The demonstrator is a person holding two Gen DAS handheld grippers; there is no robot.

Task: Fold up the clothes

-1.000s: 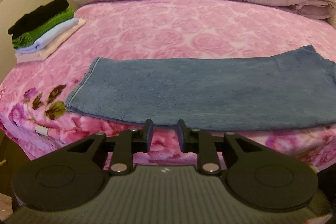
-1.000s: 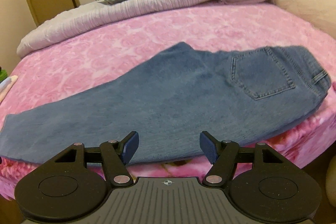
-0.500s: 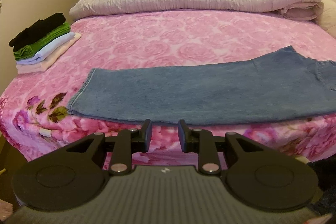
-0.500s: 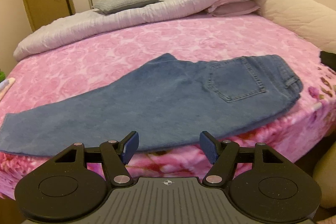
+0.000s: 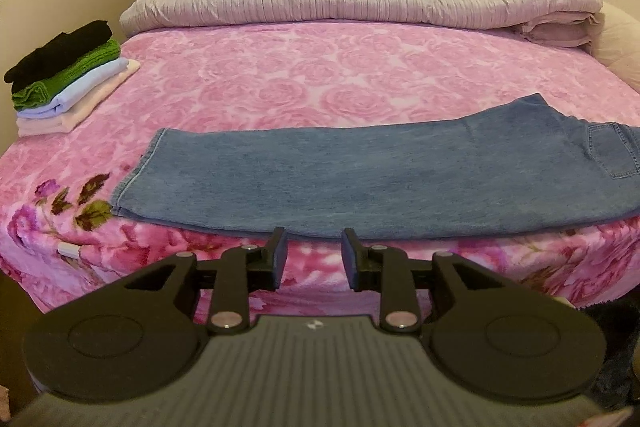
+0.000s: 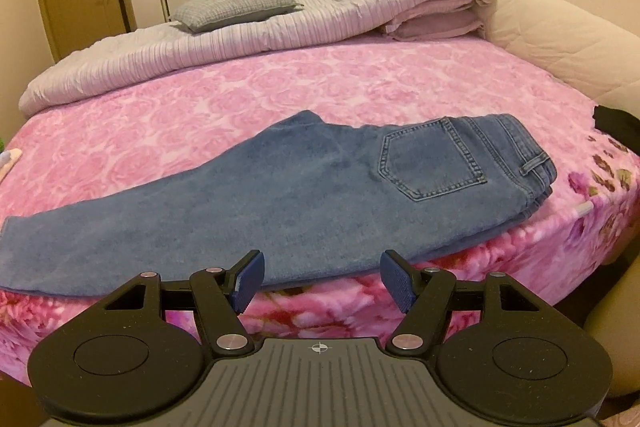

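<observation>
One pair of jeans (image 5: 360, 179) lies along the near edge of the bed (image 5: 340, 75), folded leg on leg, hems to the left and waistband (image 6: 532, 167) to the right. Denim looks heavy, fairly stiff and unlikely to slip; I would take hold at the hem corners and the waistband, through both layers. The left gripper (image 5: 312, 255) hovers off the near edge with jaws opening and nothing between them; the right gripper (image 6: 322, 279) stands wide and empty. The underside layer is hidden, a dark thing (image 6: 616, 123) at far right is cut off, and the folded stack (image 5: 64, 79) sits far left.
</observation>
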